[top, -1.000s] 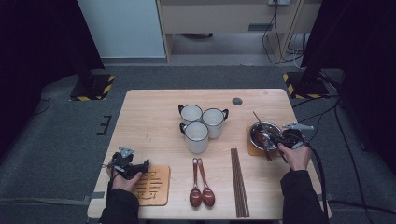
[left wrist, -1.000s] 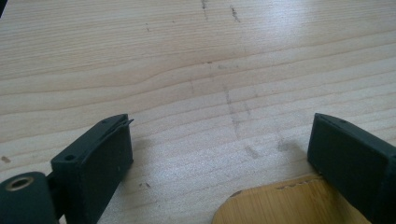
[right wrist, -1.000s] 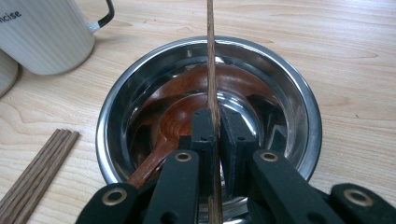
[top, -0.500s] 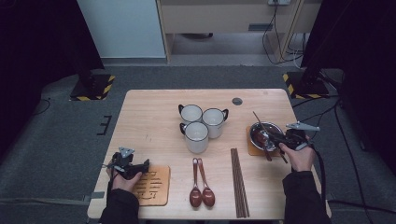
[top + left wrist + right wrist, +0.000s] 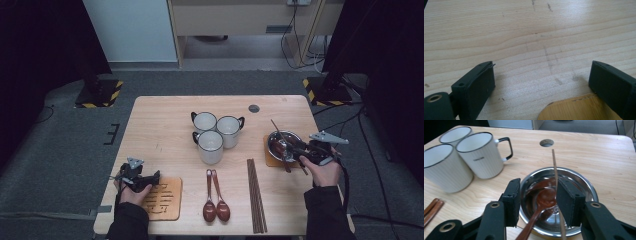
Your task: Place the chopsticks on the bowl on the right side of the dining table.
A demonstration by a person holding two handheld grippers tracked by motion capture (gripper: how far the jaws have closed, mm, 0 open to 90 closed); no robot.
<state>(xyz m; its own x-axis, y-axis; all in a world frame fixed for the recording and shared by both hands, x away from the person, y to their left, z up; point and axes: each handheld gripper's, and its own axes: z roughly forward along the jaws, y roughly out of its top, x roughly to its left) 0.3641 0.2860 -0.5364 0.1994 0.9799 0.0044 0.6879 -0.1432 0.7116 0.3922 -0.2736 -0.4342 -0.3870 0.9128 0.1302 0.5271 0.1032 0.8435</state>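
Right hand-held gripper [image 5: 537, 202] lifted slightly, jaws just opened half-wide, freeing brown spoon [image 5: 541, 203] now in steel bowl [image 5: 283, 142] mid-right, handle pointing back between jaws; left hand-held gripper [image 5: 541, 82] wide, empty.

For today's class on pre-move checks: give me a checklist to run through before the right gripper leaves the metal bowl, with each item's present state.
1. Right gripper open, jaws just been opening: ok; the pads press on nothing.
2. Brown spoon lying in the metal bowl: ok; its handle passes between the jaws.
3. Chopstick free of the right jaw: cannot tell; it runs close beside it.
4. Bowl on its coaster: ok.
5. Three mugs apart from the bowl: ok.
6. Left gripper open, low over the table: ok.
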